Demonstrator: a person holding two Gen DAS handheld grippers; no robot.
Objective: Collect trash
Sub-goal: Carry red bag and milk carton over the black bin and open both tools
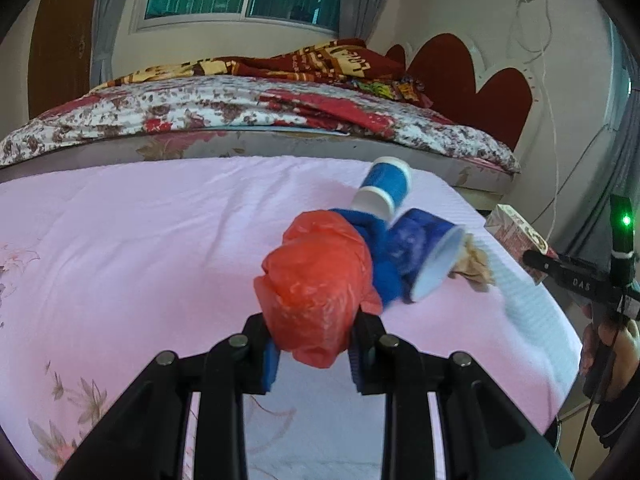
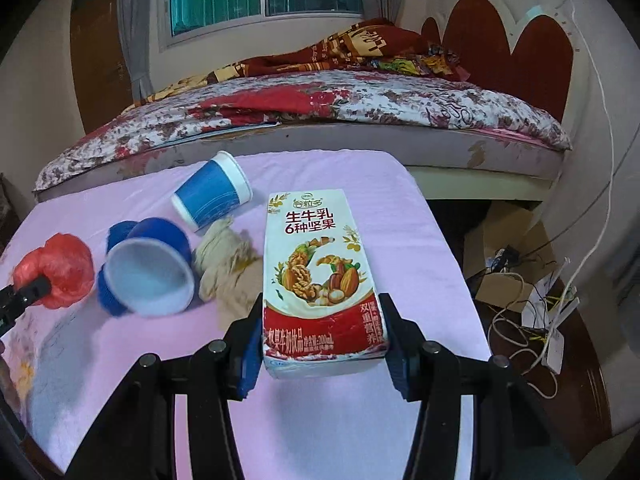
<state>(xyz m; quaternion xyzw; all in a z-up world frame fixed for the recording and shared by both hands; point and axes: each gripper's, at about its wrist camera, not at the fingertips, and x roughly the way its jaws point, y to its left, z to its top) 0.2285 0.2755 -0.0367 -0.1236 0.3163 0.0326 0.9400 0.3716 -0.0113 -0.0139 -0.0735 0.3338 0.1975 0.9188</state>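
Each hand already has its piece: the left gripper (image 1: 312,354) is clamped on the crumpled red bag (image 1: 316,284), the right gripper (image 2: 322,354) on the milk carton (image 2: 320,276), whose long axis runs away from it. Blue cups (image 2: 212,196) and a tissue wad (image 2: 226,264) lie between them on the pink-clothed table (image 2: 360,420); a bed (image 2: 360,108) stands beyond.

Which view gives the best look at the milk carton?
The right wrist view: the milk carton fills the centre, printed face readable, clamped in the right tool. The left wrist view shows only its corner at the far right edge, partly behind that tool.
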